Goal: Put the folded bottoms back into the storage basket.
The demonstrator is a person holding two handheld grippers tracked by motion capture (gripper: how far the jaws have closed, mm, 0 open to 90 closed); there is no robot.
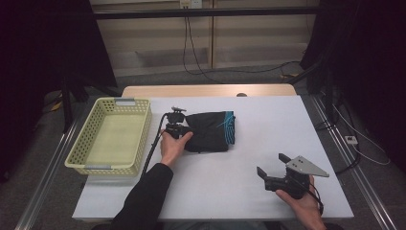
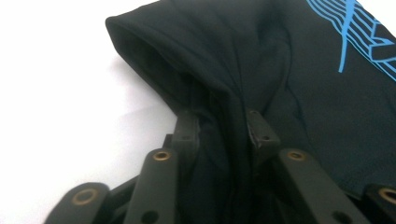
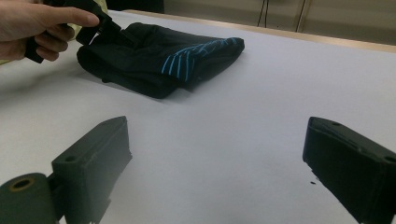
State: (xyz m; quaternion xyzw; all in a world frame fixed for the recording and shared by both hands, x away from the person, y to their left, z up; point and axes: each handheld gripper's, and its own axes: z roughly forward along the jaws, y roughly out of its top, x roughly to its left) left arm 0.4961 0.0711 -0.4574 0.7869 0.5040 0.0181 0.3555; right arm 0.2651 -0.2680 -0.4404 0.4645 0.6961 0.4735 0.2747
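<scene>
A folded black garment (image 1: 210, 130) with light blue stripes lies on the white table (image 1: 273, 124), left of centre. My left gripper (image 1: 183, 129) sits at the garment's left edge, held by a hand. In the left gripper view, a bunched fold of the black garment (image 2: 303, 70) stands between the left gripper (image 2: 223, 123) jaws, and both pads press on it. My right gripper (image 1: 271, 166) rests in the other hand near the front right of the table. In the right gripper view, the right gripper (image 3: 215, 149) is wide open over bare table, with the garment (image 3: 154, 60) far ahead at the left.
A pale yellow plastic basket (image 1: 143, 136) stands at the left side of the table, close to the left forearm. A black cable runs from the left gripper along the basket's right wall. Bare white table (image 3: 261, 93) lies between the garment and the right gripper.
</scene>
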